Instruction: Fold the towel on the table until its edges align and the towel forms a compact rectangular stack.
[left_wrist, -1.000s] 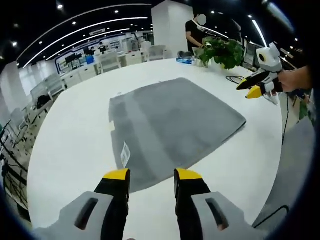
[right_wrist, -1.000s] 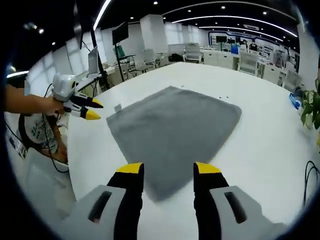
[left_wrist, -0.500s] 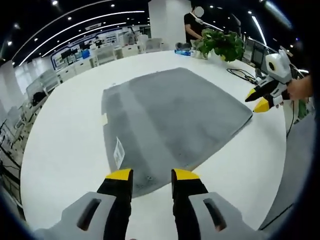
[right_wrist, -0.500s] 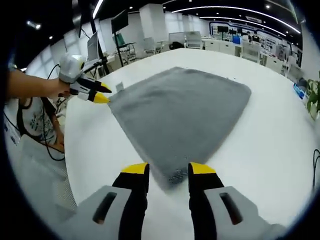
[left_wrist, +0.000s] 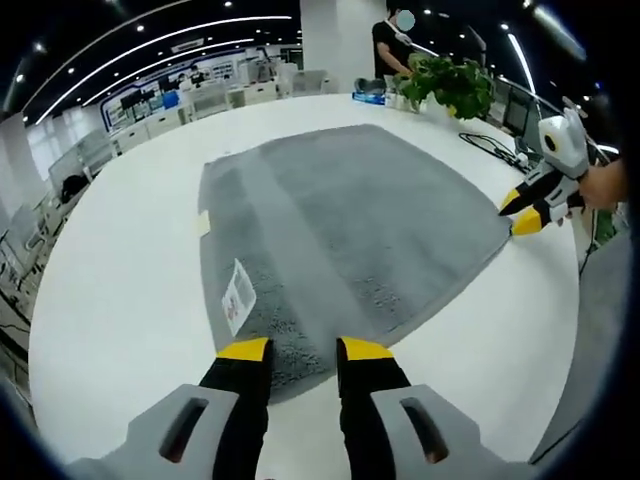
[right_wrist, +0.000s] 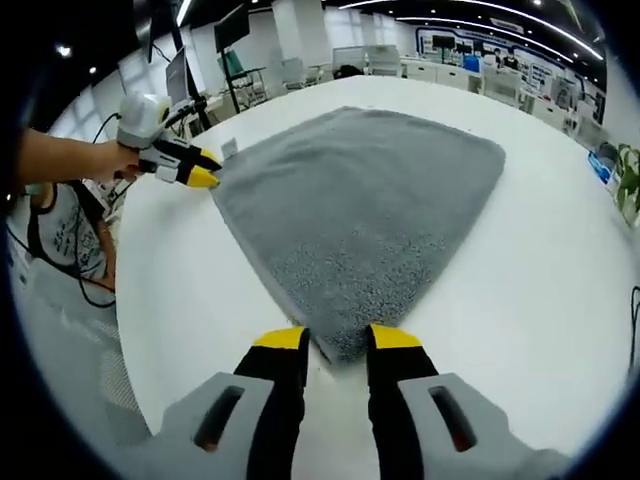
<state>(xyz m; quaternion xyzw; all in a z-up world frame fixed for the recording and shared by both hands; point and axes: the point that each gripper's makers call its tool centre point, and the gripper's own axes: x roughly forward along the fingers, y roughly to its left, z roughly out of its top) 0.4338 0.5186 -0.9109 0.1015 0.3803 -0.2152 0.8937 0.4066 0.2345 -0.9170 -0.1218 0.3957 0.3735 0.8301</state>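
Towel (left_wrist: 340, 220), grey and spread flat on the white table (left_wrist: 110, 300), lies just ahead of both grippers. In the left gripper view, the left gripper (left_wrist: 294, 349) has its yellow-tipped jaws a narrow gap apart, set at the near edge of the towel with cloth showing between the tips; whether they pinch it I cannot tell. A white label (left_wrist: 236, 296) lies on the towel near that edge. In the right gripper view, the right gripper (right_wrist: 335, 338) likewise has its jaws close together, straddling the towel's near corner; a firm hold cannot be told. Each gripper also appears in the other's view, its yellow tips at a towel corner. Beyond the towel stands a leafy plant (left_wrist: 450, 85), with a person (left_wrist: 388, 45) behind it.
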